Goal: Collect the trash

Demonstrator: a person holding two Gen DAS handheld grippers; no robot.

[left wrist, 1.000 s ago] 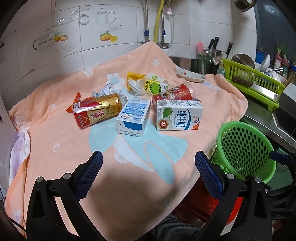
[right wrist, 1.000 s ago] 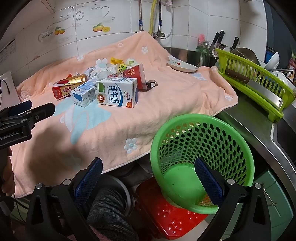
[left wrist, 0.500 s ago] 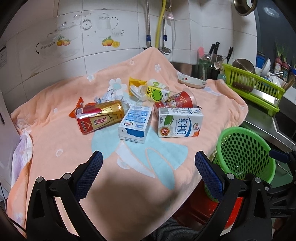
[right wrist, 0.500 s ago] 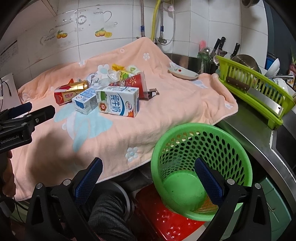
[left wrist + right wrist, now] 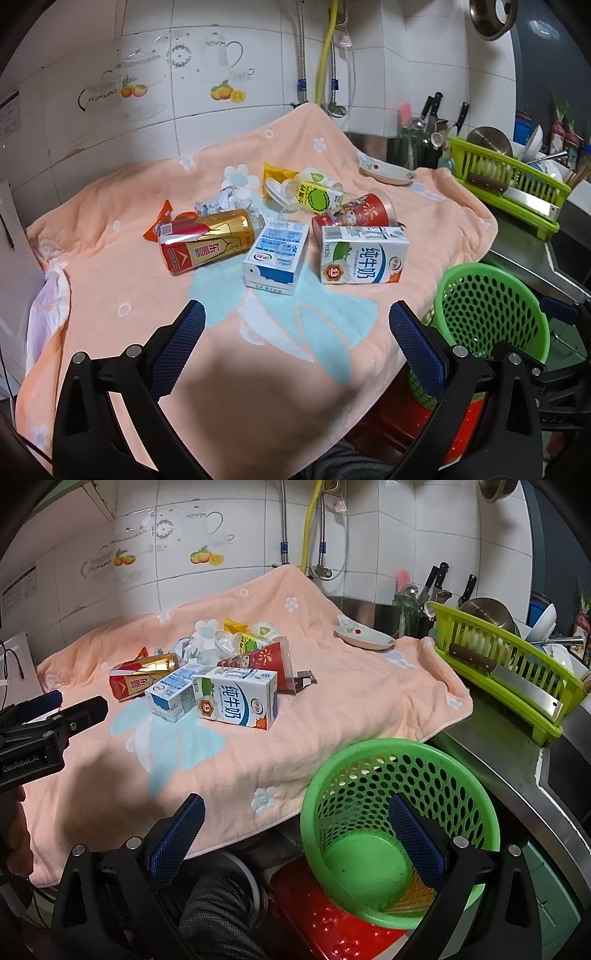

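I am at the very beginning: my left gripper and my right gripper both have the jaws wide apart and hold nothing. The trash, with the green-and-white milk carton nearest, lies in the middle of the peach towel. The green basket below the towel's right edge holds none of it. I think my next move is to reach to this carton and close on its narrow sides.

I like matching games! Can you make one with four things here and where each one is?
Things:
1. gold can
2. green basket
3. knife
4. little dish

Places:
A. lying in the green rack
B. on the far right part of the blanket, away from the trash
C. below the blanket's edge, on something red
D. on its side, left of the blue milk box

Pairs: 1-D, 2-C, 3-A, 4-B
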